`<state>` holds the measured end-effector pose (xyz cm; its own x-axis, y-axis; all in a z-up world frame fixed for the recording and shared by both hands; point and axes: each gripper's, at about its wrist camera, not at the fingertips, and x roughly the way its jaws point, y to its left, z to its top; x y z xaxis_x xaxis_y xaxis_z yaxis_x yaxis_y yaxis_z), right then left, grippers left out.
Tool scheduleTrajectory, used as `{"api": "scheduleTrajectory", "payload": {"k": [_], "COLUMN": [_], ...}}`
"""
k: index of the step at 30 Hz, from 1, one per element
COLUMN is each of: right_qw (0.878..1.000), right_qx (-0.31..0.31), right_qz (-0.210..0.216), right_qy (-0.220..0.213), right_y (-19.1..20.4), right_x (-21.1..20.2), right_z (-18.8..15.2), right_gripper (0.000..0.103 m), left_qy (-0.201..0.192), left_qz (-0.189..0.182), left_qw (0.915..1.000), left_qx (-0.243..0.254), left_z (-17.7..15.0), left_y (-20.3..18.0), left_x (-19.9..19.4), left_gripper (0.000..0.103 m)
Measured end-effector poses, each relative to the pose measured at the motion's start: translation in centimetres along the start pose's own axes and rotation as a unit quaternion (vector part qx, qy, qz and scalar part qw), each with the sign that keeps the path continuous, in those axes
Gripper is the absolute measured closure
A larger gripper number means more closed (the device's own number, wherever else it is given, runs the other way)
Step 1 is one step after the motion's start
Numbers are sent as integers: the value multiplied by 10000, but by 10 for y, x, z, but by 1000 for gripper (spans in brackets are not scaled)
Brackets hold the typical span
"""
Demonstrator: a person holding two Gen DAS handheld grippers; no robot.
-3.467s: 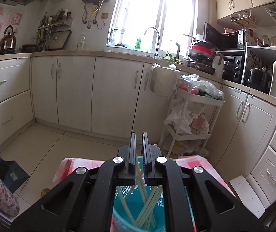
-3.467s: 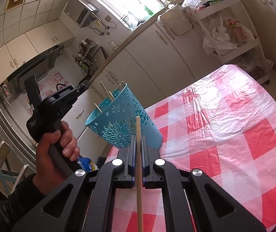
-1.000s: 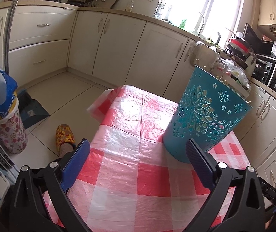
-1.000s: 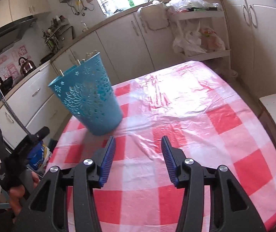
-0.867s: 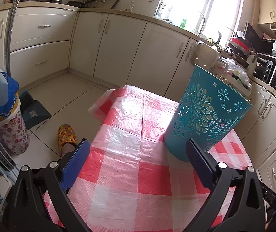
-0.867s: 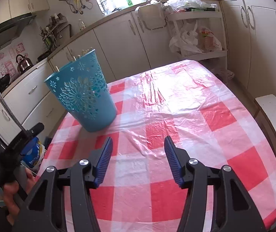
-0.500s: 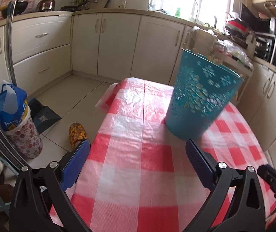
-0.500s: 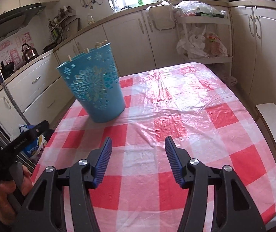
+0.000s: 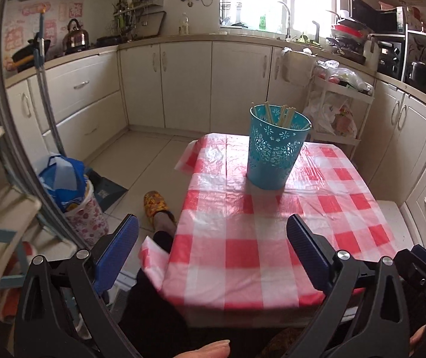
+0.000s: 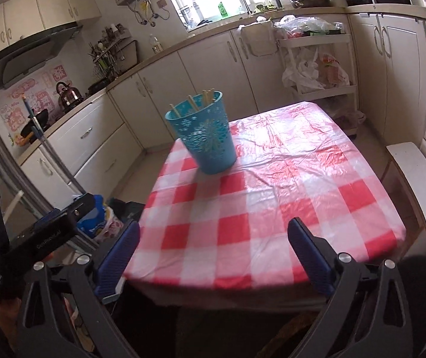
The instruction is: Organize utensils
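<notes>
A teal cut-out holder (image 9: 275, 152) (image 10: 205, 137) stands upright at the far end of the red-and-white checked table (image 9: 242, 250) (image 10: 272, 214). Several wooden chopsticks (image 9: 283, 115) (image 10: 193, 103) stick up out of it. My left gripper (image 9: 213, 232) hangs open above the table's near edge, well back from the holder, with nothing between its blue pads. My right gripper (image 10: 213, 235) is also near the front edge, its jaws opening wide and empty. The left tool's body (image 10: 40, 232) shows at the left of the right wrist view.
Cream kitchen cabinets (image 9: 236, 86) run along the back and right. A white trolley with bags (image 9: 338, 101) stands behind the table. A white stool (image 10: 418, 179) is at the right, a floral bin (image 9: 78, 205) and a yellow slipper (image 9: 154, 204) on the floor at left.
Both grippers have pulled back and risen away from the holder, which now looks smaller and farther off. The right jaws have spread wider. The holder stays on the table.
</notes>
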<state>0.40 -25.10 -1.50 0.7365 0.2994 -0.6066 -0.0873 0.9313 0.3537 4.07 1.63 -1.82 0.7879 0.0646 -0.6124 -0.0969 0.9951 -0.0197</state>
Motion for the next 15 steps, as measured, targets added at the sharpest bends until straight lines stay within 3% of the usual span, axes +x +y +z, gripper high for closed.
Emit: {"api": "scheduleTrajectory", "payload": {"k": [3,5,10,15], "right_qw": [9998,9996,9980,9982], "right_qx": [-172,-262,-534,-392], "right_qz": [51,-12,-291,-374], "right_qy": [118,121,-150,-272], "right_y": [16,27,43,39], "right_x": [-24,-41,-75,-92], "right_z": [-18,-36,-78,-88], "right_gripper": [7,7,7,7], "left_qy": [377,466,57,-355], "left_qz": [-164,-83,91,73], "left_qw": [9989,9979,9990,9988], "left_qx": [212,442,438,329], "left_z": [-15,-26,-51,-53], "left_y": [1,0,6,11], "left_x": [-28,-43,-88,-115], "left_gripper": [8,8,8,8]}}
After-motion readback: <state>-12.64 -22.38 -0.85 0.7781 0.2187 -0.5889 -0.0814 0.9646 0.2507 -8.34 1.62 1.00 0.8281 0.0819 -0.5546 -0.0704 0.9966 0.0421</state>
